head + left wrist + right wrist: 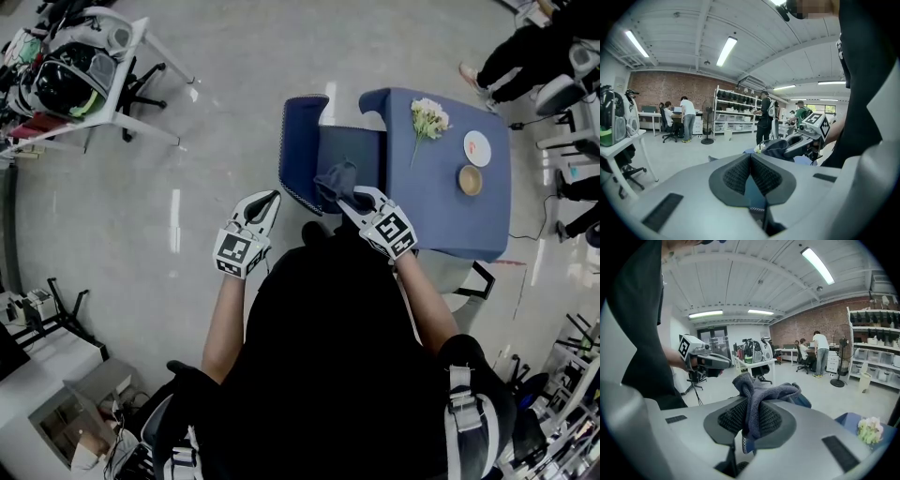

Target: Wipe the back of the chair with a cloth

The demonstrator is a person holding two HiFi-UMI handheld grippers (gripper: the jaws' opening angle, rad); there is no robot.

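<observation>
Crumpled dark-grey cloth (336, 178) sits clamped in the right claw (357, 198) over the blue padded chair (302, 150); left claw (271, 201) closed, empty.

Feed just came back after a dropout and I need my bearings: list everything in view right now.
chair: 1, blue, straight ahead of the person
table: 1, blue cover, right of the chair
flowers: 1 bunch, pale, far left part of the table
plate: 1, white, on the table
bowl: 1, brown, on the table, nearer than the plate
desk: 1, white, far left, cluttered
bystander: at least 1, dark clothes, far right
cloth: 1, dark grey-blue, over the chair
left gripper: 1, white, jaws shut, empty, left of the chair
right gripper: 1, white, jaws shut on the cloth
</observation>
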